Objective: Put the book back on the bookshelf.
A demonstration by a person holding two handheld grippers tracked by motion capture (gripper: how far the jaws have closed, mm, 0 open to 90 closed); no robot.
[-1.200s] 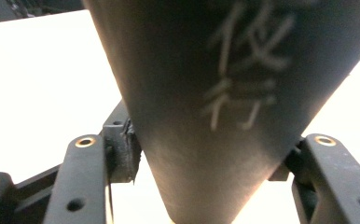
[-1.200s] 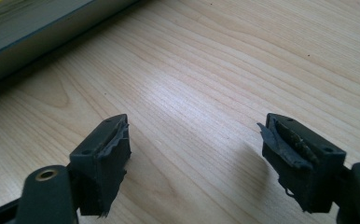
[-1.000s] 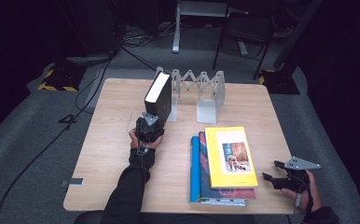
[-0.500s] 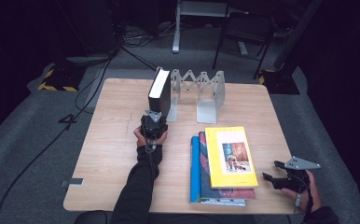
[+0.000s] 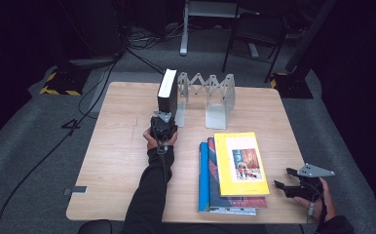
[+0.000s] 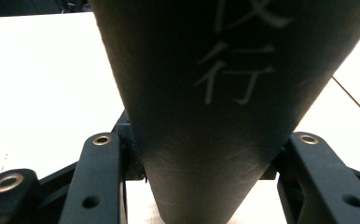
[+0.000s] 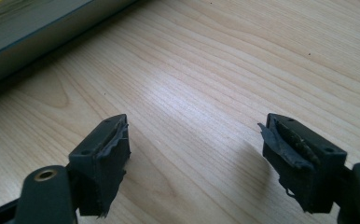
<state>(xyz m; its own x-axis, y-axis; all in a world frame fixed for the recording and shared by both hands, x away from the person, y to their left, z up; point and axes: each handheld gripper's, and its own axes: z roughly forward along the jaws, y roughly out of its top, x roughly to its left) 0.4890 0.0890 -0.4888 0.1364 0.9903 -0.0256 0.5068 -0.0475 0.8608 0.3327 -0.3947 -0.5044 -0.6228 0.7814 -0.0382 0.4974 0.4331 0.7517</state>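
Standing upright at the left end of the grey metal accordion bookend rack (image 5: pixel 206 97), the thick black hardcover book (image 5: pixel 167 91) is clamped at its spine by the left tool (image 5: pixel 162 127). Three flat books (image 5: pixel 234 170) remain stacked on the wooden counter (image 5: pixel 118 146); the right tool (image 7: pixel 194 154) waits agape, empty.

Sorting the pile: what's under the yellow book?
Under the yellow book lie a dark-covered book and a blue one at the bottom, stepped leftward. Their covers are mostly hidden.
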